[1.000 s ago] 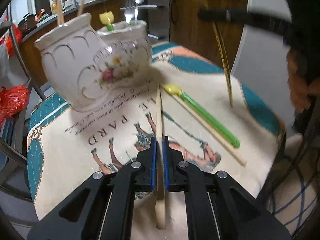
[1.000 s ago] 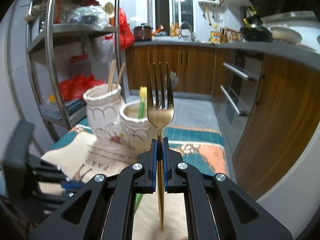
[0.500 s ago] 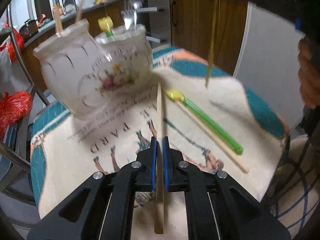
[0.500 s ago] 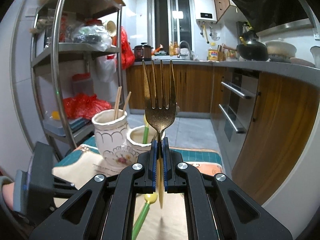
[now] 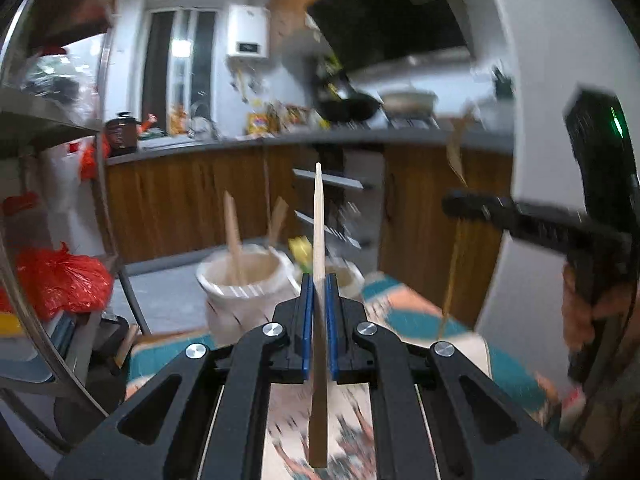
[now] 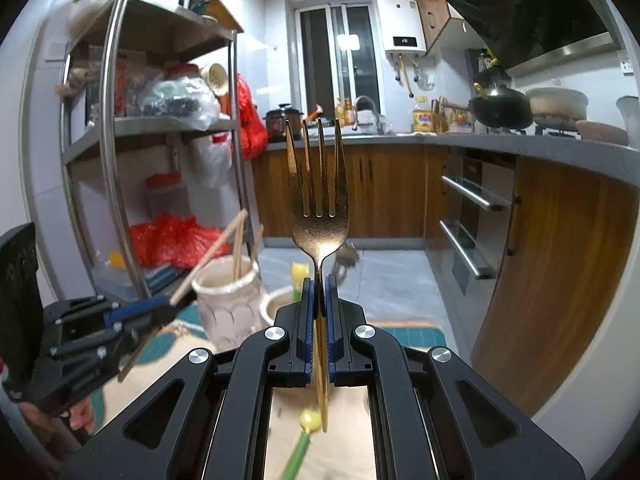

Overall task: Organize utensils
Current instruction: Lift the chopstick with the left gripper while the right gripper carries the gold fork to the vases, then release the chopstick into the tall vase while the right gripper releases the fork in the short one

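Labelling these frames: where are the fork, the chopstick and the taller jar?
fork [image 6: 320, 232], right wrist view, on its head below the tines.
chopstick [image 5: 318, 220], left wrist view, on its shaft.
taller jar [image 6: 224, 312], right wrist view, on its side.

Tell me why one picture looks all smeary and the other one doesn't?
Left wrist view: motion blur smears the pots and cloth; only the chopstick in the tool stays crisp. Right wrist view: sharp fork, though the fisheye bends the shelf.

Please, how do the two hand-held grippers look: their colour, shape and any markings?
Both the left gripper and the right gripper are matte black, with angular linkage arms, round silver screws and blue-edged fingers. Seen from the left wrist, the right gripper's body shows a green light.
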`<state>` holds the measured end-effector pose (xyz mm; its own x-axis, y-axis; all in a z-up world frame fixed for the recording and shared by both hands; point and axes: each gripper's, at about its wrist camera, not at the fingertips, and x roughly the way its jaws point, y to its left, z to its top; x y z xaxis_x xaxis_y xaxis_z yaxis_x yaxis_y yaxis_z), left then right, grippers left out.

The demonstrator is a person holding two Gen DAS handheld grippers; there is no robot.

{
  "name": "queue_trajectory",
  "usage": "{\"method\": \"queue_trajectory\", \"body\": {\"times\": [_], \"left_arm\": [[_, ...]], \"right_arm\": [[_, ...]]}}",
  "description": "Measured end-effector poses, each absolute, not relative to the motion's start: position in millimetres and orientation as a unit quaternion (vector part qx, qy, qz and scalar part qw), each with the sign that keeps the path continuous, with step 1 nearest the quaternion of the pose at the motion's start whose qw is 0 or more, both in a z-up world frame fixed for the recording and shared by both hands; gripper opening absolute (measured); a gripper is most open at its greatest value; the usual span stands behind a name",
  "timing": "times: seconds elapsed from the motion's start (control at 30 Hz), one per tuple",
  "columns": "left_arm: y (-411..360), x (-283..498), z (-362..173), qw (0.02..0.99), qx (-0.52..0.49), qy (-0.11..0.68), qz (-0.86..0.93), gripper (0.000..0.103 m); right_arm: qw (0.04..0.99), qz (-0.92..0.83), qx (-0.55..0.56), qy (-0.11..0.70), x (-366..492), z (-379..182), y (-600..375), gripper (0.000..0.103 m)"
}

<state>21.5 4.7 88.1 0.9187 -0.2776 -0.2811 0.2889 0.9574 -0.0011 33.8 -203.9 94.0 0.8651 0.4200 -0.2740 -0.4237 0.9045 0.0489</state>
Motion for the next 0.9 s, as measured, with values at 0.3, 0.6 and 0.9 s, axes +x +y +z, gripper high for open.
{"method": "queue_trajectory", "body": {"times": [0.3, 0.6, 0.9], "left_arm": [[45, 69, 113, 0.983, -0.075, 0.097, -0.136, 0.006], [57, 122, 109, 0.977, -0.136, 0.082, -0.143, 0.006], [55, 148, 83, 0.98, -0.134, 0.087, -0.12, 0.006]], "right_arm": [[0.966, 0.237, 0.011, 0.102, 58, 117, -186, 0.006], [0.963, 0.249, 0.063, 0.076, 93, 120, -181, 0.006], [0.961, 0.25, 0.07, 0.092, 125, 99, -172, 0.006]]}}
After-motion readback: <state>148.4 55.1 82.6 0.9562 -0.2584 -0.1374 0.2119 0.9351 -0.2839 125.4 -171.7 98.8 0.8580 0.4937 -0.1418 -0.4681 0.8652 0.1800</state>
